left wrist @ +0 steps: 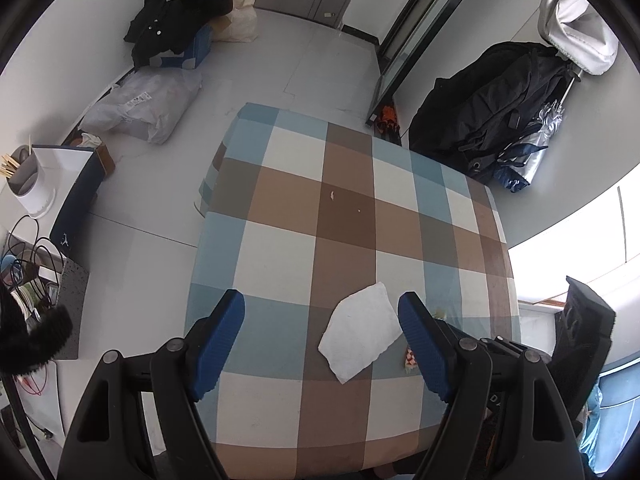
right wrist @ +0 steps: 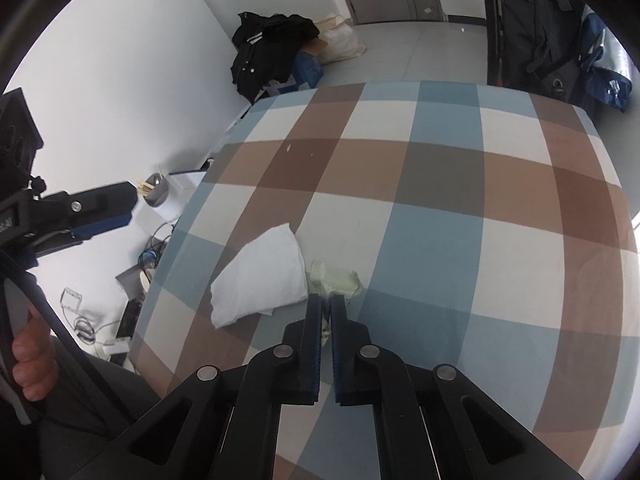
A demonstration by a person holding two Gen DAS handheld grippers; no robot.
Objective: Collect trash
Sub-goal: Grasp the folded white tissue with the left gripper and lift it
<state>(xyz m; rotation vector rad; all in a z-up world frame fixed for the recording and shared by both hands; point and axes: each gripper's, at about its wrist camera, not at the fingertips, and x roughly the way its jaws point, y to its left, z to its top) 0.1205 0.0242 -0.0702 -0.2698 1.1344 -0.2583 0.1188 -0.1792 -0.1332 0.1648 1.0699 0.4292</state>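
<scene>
White napkin (left wrist: 362,330) lies flat on checked tablecloth (left wrist: 348,216), long axis diagonal. Left gripper (left wrist: 322,316) is held wide open, empty. Right gripper (right wrist: 326,306) is pinched onto pale wrapper (right wrist: 338,278) beside napkin.

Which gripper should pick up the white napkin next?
Probably the left. The left gripper is open above the checked table, the white napkin lying between its fingers. The right gripper is shut on a yellowish wrapper, so it looks busy.
</scene>
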